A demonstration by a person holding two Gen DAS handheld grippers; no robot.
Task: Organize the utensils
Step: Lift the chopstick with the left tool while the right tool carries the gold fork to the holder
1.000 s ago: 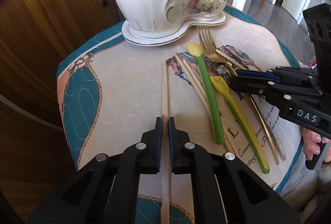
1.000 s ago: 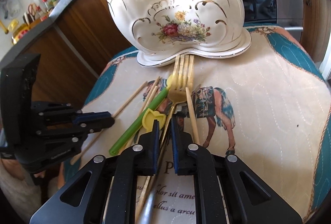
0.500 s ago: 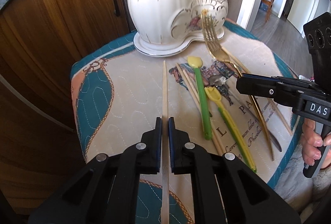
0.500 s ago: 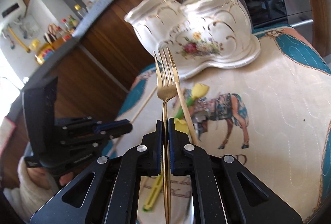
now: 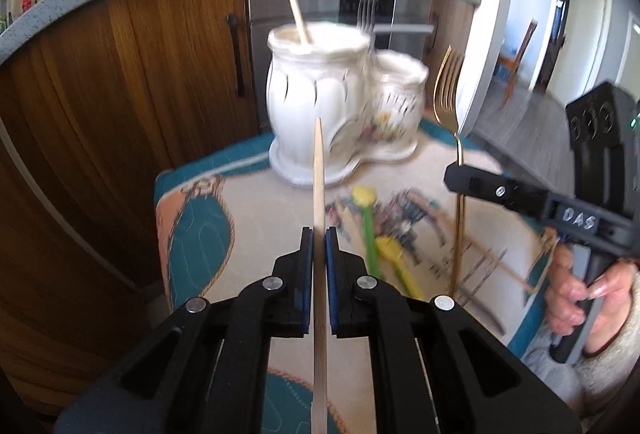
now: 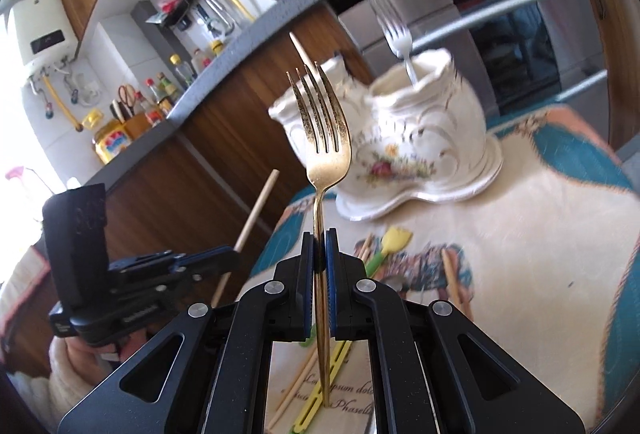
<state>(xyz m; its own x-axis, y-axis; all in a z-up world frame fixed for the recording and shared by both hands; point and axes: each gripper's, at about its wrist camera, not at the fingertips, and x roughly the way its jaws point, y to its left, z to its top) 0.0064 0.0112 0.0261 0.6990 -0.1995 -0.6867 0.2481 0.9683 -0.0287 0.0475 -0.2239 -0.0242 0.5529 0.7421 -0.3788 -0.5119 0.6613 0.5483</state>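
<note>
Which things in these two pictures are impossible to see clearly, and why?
- Left wrist view: holder decoration, smeared by motion blur.
- Left wrist view: chopstick near end, cut off by the bottom edge.
- Right wrist view: gold fork handle end, behind the right gripper.
- Right wrist view: cloth lettering, mostly covered by the gripper.

From my left camera, I read white letters "DAS" on a small label on the side of the right hand-held gripper [image 5: 460,175]. From my right camera, the printed cloth [image 6: 520,274] covering the surface carries script, partly hidden: "psum dol" and "Phasell". Nothing else is legible.
</note>
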